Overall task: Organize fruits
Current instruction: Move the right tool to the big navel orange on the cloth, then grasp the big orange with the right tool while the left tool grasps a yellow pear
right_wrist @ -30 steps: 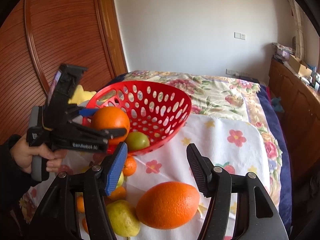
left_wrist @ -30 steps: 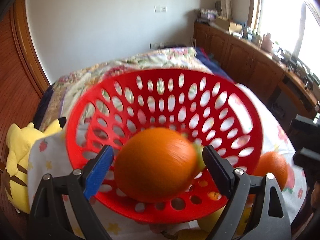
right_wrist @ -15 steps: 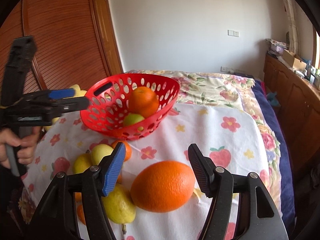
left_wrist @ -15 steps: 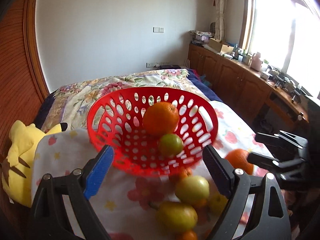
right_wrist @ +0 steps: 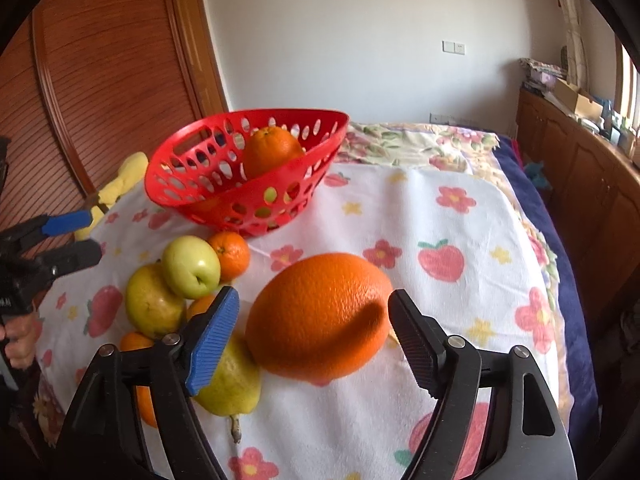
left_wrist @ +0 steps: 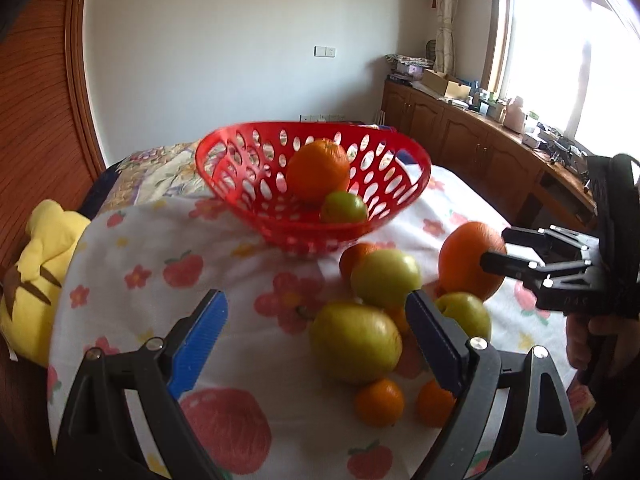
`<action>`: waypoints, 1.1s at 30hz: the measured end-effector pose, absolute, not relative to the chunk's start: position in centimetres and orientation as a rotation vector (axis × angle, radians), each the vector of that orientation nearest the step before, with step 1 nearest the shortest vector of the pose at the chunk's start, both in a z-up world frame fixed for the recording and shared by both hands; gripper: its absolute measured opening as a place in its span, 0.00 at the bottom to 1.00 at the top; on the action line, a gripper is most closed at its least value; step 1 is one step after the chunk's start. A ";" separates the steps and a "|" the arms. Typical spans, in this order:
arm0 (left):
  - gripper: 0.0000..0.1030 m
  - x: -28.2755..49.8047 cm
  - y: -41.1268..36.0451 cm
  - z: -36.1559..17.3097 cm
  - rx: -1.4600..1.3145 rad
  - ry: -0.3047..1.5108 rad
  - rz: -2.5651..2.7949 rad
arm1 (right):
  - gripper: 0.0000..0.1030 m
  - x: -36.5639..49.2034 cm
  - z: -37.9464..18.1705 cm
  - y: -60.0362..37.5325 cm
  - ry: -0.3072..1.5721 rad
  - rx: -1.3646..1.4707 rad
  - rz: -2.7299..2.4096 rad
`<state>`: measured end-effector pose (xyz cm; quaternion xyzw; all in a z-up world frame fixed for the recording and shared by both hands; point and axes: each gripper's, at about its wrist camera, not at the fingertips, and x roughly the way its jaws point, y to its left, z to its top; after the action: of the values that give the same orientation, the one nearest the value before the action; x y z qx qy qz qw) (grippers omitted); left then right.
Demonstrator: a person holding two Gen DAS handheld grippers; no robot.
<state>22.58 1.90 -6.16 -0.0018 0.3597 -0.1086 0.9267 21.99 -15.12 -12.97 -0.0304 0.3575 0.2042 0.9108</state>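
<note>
A red perforated basket (left_wrist: 248,184) (right_wrist: 188,196) stands on the flowered cloth and holds a big orange (left_wrist: 318,170) (right_wrist: 270,156) and a small green fruit (left_wrist: 344,208). My left gripper (left_wrist: 316,336) is open and empty, short of a pile of loose fruit: a large yellow-green fruit (left_wrist: 356,342), a green apple (left_wrist: 386,278) (right_wrist: 192,266) and small oranges (left_wrist: 378,402). My right gripper (right_wrist: 312,338) is open around a large orange (right_wrist: 320,314) (left_wrist: 470,264), its pads close on either side; whether they touch it is unclear.
A yellow plush toy (left_wrist: 36,276) lies at the cloth's left edge. A wooden sliding door (right_wrist: 100,80) stands left. Wooden cabinets (left_wrist: 480,152) run along the right wall under a window. A yellow pear-like fruit (right_wrist: 232,384) lies beside my right gripper's blue finger.
My left gripper let the big orange go into the basket and pulled back and down, now near the loose fruit pile. My right gripper moved forward around the large orange.
</note>
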 end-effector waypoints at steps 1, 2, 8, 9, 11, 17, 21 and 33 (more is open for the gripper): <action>0.88 22.4 1.9 -6.5 -0.007 0.744 -0.224 | 0.78 22.0 -13.0 -15.1 0.738 -0.064 0.418; 0.88 22.2 1.9 -6.9 -0.010 0.753 -0.225 | 0.79 22.0 -13.1 -15.0 0.738 -0.067 0.415; 0.88 21.4 2.0 -8.2 -0.027 0.773 -0.234 | 0.80 21.7 -13.4 -14.8 0.741 -0.081 0.408; 0.88 21.2 2.0 -8.3 -0.028 0.776 -0.236 | 0.80 21.8 -13.5 -14.8 0.746 -0.081 0.405; 0.88 21.1 1.7 -8.4 -0.028 0.777 -0.239 | 0.82 22.2 -13.8 -14.9 0.754 -0.076 0.395; 0.88 20.8 1.3 -8.2 -0.022 0.771 -0.249 | 0.86 23.3 -14.6 -15.0 0.784 -0.046 0.391; 0.88 20.9 1.2 -8.1 -0.026 0.771 -0.251 | 0.88 23.7 -14.8 -14.9 0.796 -0.026 0.400; 0.88 21.2 0.9 -8.4 -0.026 0.784 -0.248 | 0.91 25.0 -15.9 -13.7 0.845 -0.009 0.439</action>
<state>21.22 0.89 -8.37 -0.0129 0.3809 -0.1204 0.9166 25.04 -13.69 -15.91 -0.0044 0.4069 0.2111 0.8887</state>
